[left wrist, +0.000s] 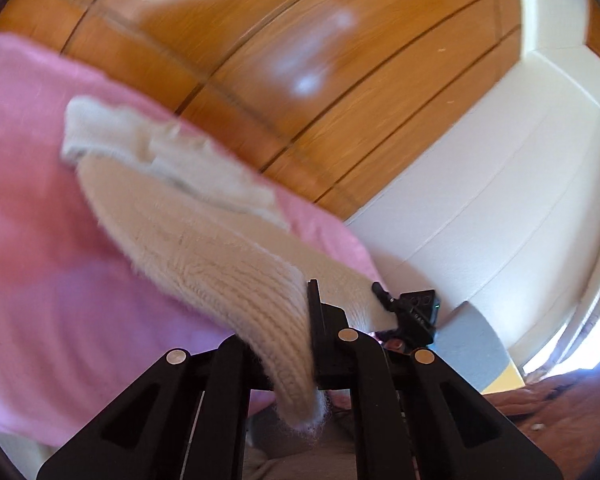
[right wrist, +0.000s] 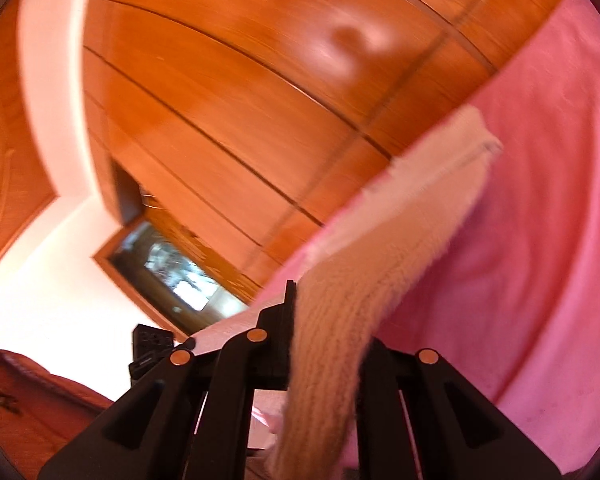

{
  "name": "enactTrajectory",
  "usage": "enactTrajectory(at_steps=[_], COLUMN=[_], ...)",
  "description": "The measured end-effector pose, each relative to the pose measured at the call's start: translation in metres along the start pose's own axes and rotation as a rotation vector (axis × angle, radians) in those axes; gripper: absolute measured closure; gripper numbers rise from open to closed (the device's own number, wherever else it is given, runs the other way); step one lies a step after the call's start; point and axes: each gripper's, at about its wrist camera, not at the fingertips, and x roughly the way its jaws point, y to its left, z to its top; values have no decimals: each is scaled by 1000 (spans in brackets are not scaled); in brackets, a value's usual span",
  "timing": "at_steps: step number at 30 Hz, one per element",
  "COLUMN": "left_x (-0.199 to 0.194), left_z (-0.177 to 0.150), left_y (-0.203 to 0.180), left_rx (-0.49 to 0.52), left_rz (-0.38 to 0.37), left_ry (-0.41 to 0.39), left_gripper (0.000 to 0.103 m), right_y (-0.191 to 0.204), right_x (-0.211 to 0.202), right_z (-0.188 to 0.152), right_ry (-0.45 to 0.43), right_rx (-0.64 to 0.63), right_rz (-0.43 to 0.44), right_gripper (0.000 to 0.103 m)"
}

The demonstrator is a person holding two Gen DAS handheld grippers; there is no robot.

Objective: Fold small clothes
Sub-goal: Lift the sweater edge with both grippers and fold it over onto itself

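Observation:
A cream knitted garment (left wrist: 204, 240) is lifted off a pink cloth surface (left wrist: 32, 240). My left gripper (left wrist: 300, 320) is shut on its ribbed edge, which drapes down between the fingers. The far part of the garment (left wrist: 140, 148) still lies on the pink cloth. In the right wrist view, my right gripper (right wrist: 320, 320) is shut on another edge of the same knit garment (right wrist: 400, 240), which stretches up to the pink cloth (right wrist: 540, 240). The other gripper (left wrist: 412, 312) shows just beyond the knit in the left view. Both views are blurred.
Wooden wardrobe panels (left wrist: 300, 80) fill the background, with a white wall (left wrist: 500, 220) at the right. In the right wrist view there are wooden panels (right wrist: 240, 100), a white wall (right wrist: 52, 280) and a framed dark glass panel (right wrist: 172, 276). A person's hand (left wrist: 540, 412) is at lower right.

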Motion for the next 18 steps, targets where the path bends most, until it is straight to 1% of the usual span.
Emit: enactTrajectory(at_steps=[3, 5, 6, 7, 9, 10, 13, 15, 16, 18], left_x=[-10, -22, -25, -32, -42, -45, -43, -39, -33, -20], left_z=[7, 10, 10, 11, 11, 11, 12, 15, 18, 29], left_y=[-18, -27, -28, -30, -31, -26, -4, 10, 18, 25], left_rx=[20, 9, 1, -15, -51, -95, -200, -255, -280, -288], left_rz=[-73, -157, -184, -224, -267, -285, -269, -246, -235, -212], left_ry=[3, 22, 30, 42, 58, 65, 64, 62, 61, 55], left_gripper=[97, 97, 97, 97, 97, 97, 97, 97, 97, 97], right_y=[17, 29, 35, 41, 46, 46, 34, 22, 14, 2], right_x=[-13, -23, -29, -35, -46, -49, -49, -45, -37, -26], right_z=[2, -1, -4, -7, -15, -18, -25, -21, -16, -3], right_ry=[-6, 5, 16, 26, 38, 37, 29, 17, 12, 7], right_rx=[-30, -49, -58, -66, -56, -46, 17, 57, 91, 138], right_rz=[78, 131, 164, 194, 253, 268, 260, 235, 212, 171], right_gripper=[97, 96, 96, 96, 94, 93, 93, 93, 93, 93])
